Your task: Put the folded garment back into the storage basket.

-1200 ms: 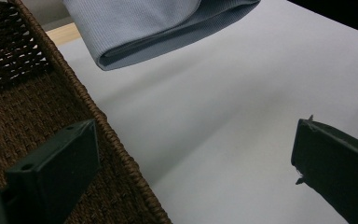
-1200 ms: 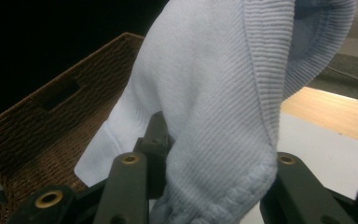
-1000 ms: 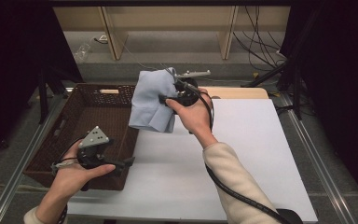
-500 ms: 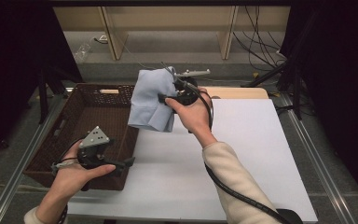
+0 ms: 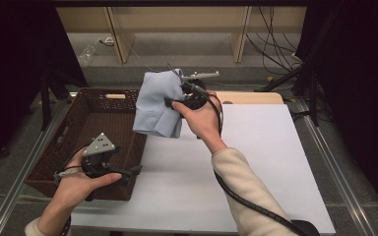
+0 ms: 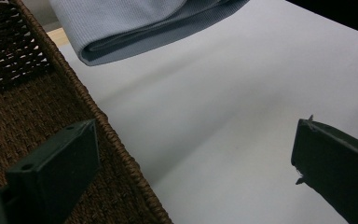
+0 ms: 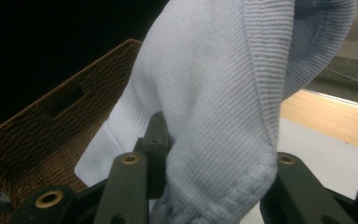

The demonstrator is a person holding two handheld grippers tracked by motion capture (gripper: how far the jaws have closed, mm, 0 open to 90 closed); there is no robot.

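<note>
A pale blue knitted garment [image 5: 158,103] hangs in the air over the right rim of a brown wicker basket [image 5: 81,132]. My right gripper [image 5: 174,96] is shut on its upper part, and in the right gripper view the ribbed cloth [image 7: 214,116] bulges between the black jaws. The garment's folded lower edge [image 6: 135,28] hangs above the white table in the left gripper view. My left gripper [image 5: 128,173] sits low at the basket's near right corner, open and holding nothing, one jaw over the basket rim [image 6: 121,149], the other over the table.
A white sheet [image 5: 256,162] covers the table right of the basket, with a wooden strip [image 5: 251,97] along its far edge. Metal rails run down both table sides. Cables [image 5: 275,59] and wooden furniture legs stand on the floor beyond. The right gripper's cable [image 5: 256,206] trails along the forearm.
None of note: both hands and the hanging garment stay where they were.
</note>
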